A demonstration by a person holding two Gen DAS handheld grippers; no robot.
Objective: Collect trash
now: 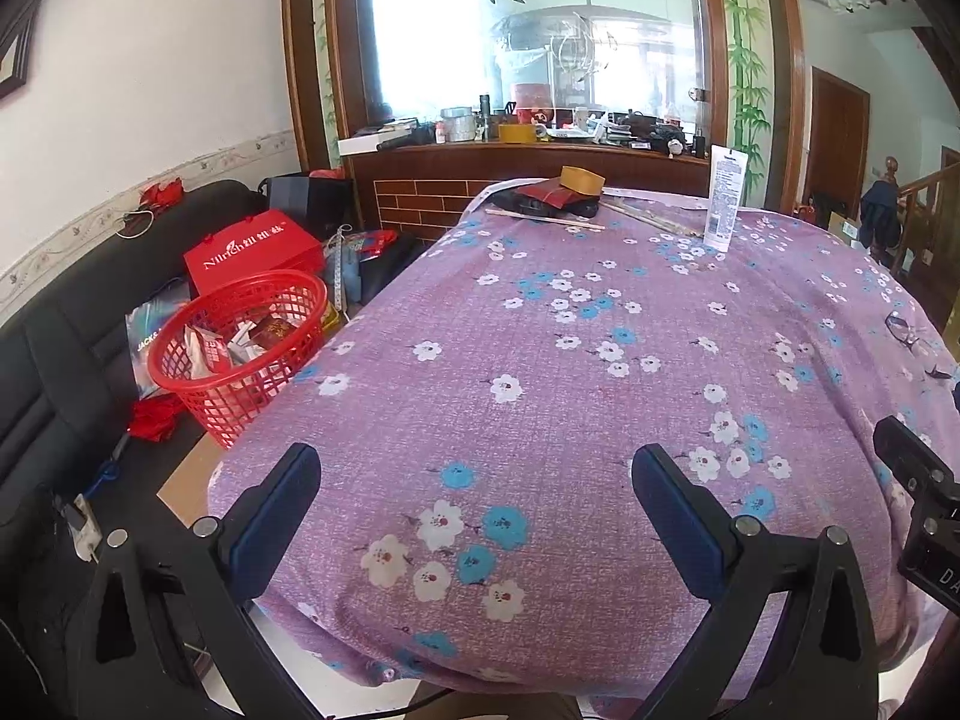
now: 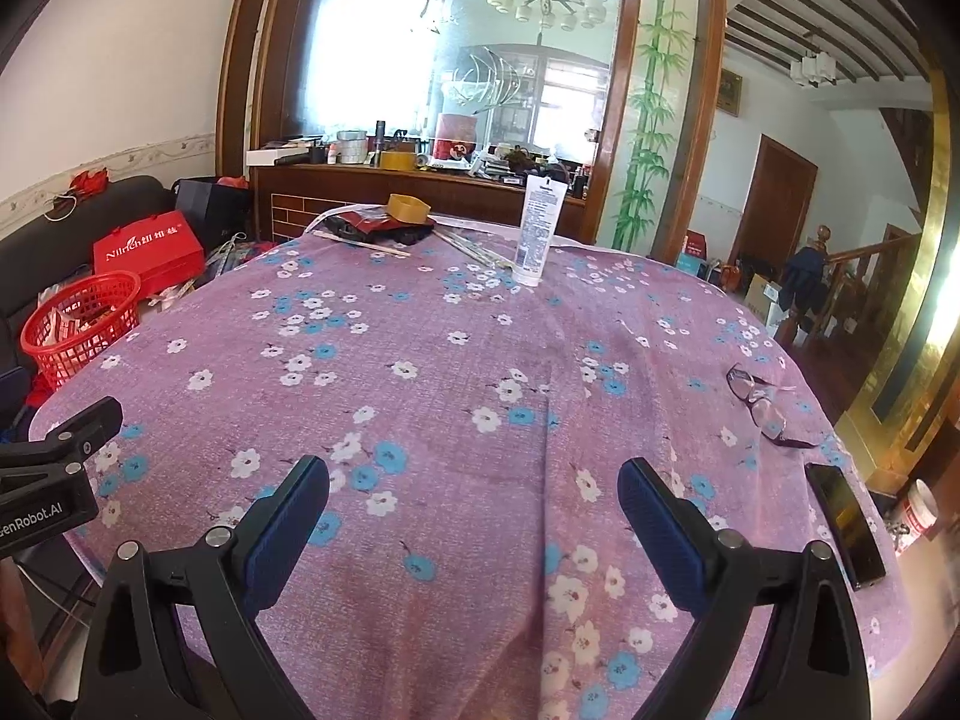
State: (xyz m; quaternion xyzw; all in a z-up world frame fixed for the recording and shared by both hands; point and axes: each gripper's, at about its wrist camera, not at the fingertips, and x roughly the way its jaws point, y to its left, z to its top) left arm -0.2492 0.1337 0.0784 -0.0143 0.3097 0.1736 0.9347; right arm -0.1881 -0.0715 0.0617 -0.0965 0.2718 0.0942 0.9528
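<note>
A red mesh basket [image 1: 240, 348] [image 2: 81, 327] holding several wrappers stands left of the table, beside its edge. The table wears a purple flowered cloth [image 1: 540, 360] [image 2: 480, 390]. My left gripper [image 1: 474, 480] hovers open over the near edge with nothing between its fingers. My right gripper [image 2: 474, 492] is open too, empty, over the cloth's near middle. At the far side stand a white tube [image 1: 726, 198] [image 2: 537, 231], a tape roll [image 1: 582, 180] [image 2: 408, 207] on a dark red packet [image 1: 552, 195] [image 2: 372, 222], and thin sticks [image 1: 546, 219] [image 2: 360, 243].
Glasses [image 2: 756, 402] and a black phone [image 2: 846, 525] lie on the table's right side. A red box [image 1: 252, 252] and a black sofa [image 1: 60, 330] sit left. A wooden counter [image 1: 528, 156] with clutter stands behind the table, and a staircase [image 2: 852, 276] rises at the right.
</note>
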